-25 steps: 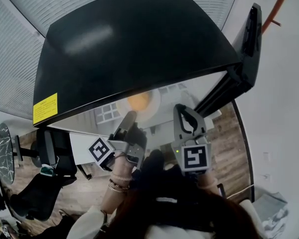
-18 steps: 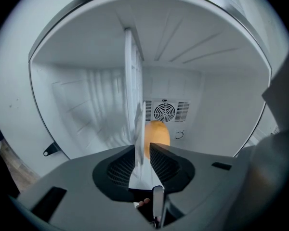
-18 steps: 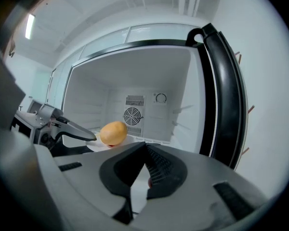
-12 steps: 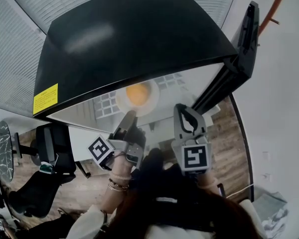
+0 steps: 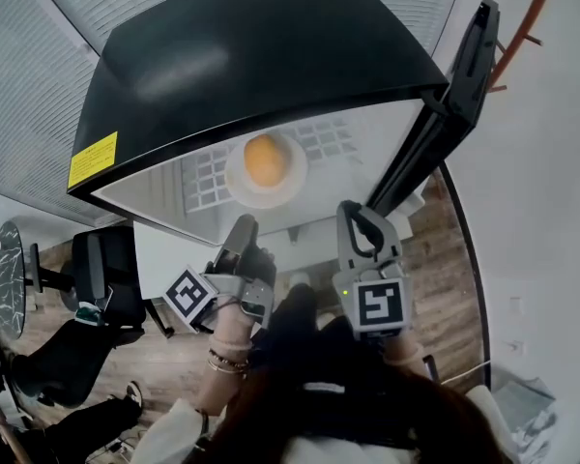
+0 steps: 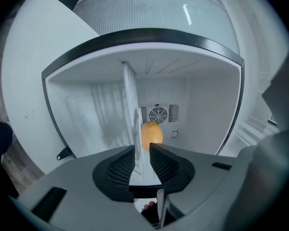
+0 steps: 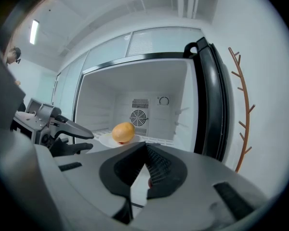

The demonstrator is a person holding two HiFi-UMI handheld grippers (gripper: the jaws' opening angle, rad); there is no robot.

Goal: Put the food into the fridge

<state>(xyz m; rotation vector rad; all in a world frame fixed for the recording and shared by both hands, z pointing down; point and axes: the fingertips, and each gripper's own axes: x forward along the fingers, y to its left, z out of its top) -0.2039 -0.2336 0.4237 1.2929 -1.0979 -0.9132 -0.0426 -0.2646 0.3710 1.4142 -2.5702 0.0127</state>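
Observation:
An orange round food (image 5: 264, 159) lies on a white plate (image 5: 237, 188) on the wire shelf of the open black fridge (image 5: 261, 56). In the left gripper view the food (image 6: 151, 133) shows just past the jaws; in the right gripper view it (image 7: 123, 132) rests on the plate (image 7: 106, 139). My left gripper (image 5: 244, 225), turned on its side, hangs just outside the shelf's front edge. Its jaws stand a little apart and hold nothing (image 6: 142, 148). My right gripper (image 5: 353, 211) hovers to the right in front of the fridge, shut and empty (image 7: 145, 146). The left gripper (image 7: 86, 141) also shows there.
The fridge door (image 5: 445, 114) stands swung open to the right. A fan grille (image 7: 138, 117) sits on the fridge's back wall. An orange coat rack (image 7: 241, 109) stands right of the door. A black office chair (image 5: 87, 288) and a round table (image 5: 2, 283) are at the left.
The left gripper has drawn back from the plate, and the gap between them has grown. More of the fridge's inside shows. The right gripper has barely moved.

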